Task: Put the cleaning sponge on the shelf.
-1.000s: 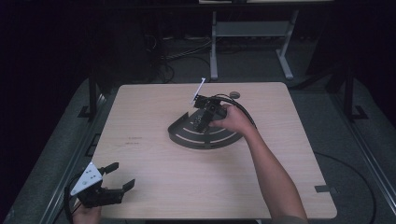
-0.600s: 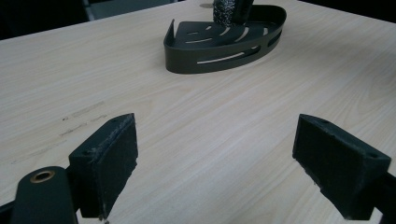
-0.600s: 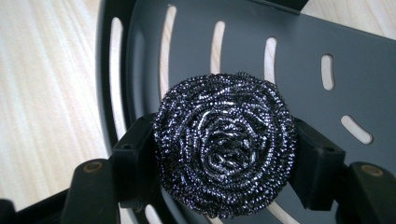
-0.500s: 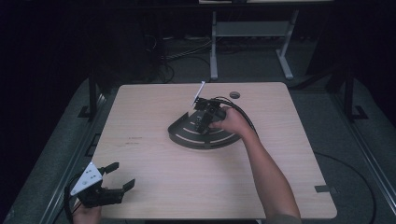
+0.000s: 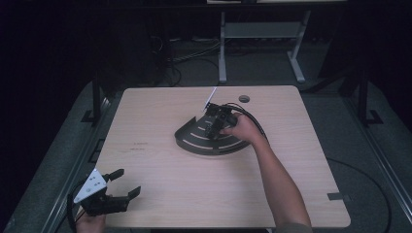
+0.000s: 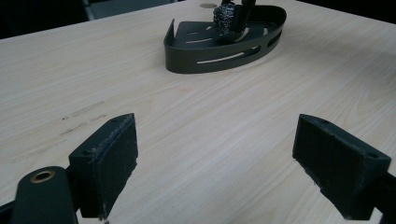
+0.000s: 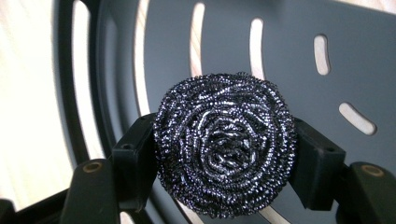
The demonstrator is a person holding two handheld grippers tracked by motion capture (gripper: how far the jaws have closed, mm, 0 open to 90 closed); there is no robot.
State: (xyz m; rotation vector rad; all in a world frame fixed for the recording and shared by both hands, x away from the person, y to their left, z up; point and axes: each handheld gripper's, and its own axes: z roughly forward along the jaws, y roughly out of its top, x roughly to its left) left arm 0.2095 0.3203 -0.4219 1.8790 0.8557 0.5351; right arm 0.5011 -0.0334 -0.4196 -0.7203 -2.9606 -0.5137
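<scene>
A dark fan-shaped slotted tray [image 5: 194, 141] lies near the middle of the wooden table [image 5: 165, 189]. My right gripper [image 5: 213, 127] is over the tray, shut on a round steel wool scourer [image 7: 225, 143] held between its two black pads [image 7: 135, 161]; the tray's slotted floor [image 7: 289, 28] lies just behind it. The left gripper view has the same tray [image 6: 205, 51] and scourer [image 6: 223, 21] far off. My left gripper [image 5: 120, 187] rests at the table's near left corner, open, with bare table between its pads [image 6: 109, 161].
A small round cable hole [image 5: 244, 99] sits at the far edge of the table, and a thin white strip [image 5: 211, 98] sticks up behind the tray. A cable [image 5: 252, 119] trails from the right gripper. Dark floor and a metal stand [image 5: 262, 34] lie beyond.
The right gripper with the scourer has shifted slightly lower and leftward over the tray. The left gripper has stayed put.
</scene>
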